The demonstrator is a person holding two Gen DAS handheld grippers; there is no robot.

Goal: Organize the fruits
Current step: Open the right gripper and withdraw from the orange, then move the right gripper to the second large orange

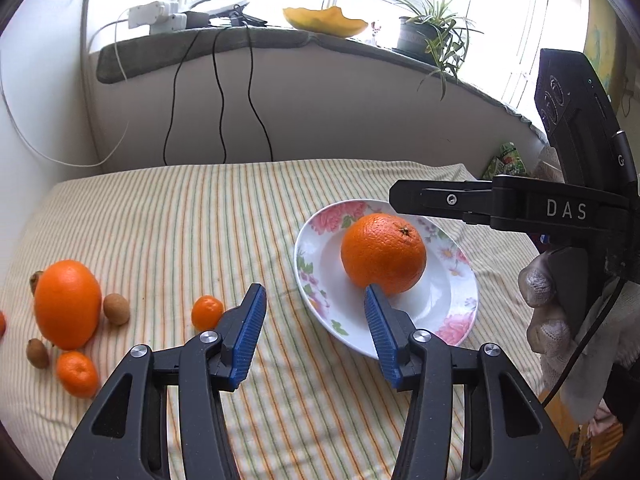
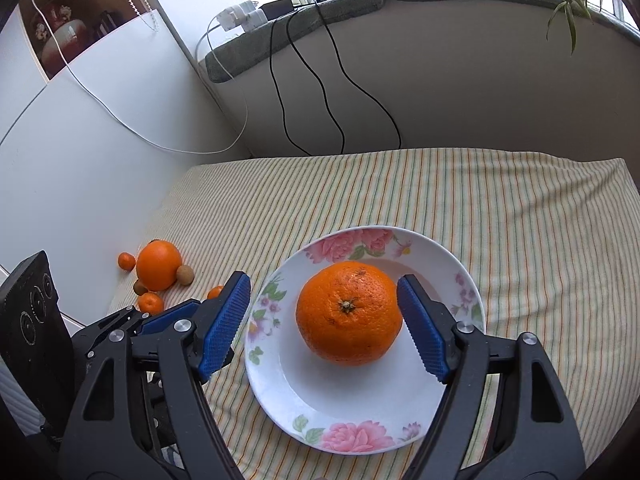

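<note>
A large orange [image 1: 383, 253] [image 2: 349, 313] lies in a white flowered plate [image 1: 452, 312] [image 2: 280, 392] on the striped cloth. My right gripper [image 2: 323, 290] is open, its blue fingers either side of the orange, apart from it. My left gripper [image 1: 314, 296] is open and empty, low over the cloth at the plate's left rim. On the left lie another large orange [image 1: 67, 304] [image 2: 159, 265], small mandarins [image 1: 207, 311] [image 2: 150, 303] and brown longans [image 1: 116, 309] [image 2: 185, 274].
The striped cloth [image 1: 180, 220] [image 2: 500, 220] covers the table, which ends at a white wall on the left and a sill wall behind. Black and white cables [image 1: 218, 96] hang from the sill. A potted plant [image 1: 424, 32] stands on the sill.
</note>
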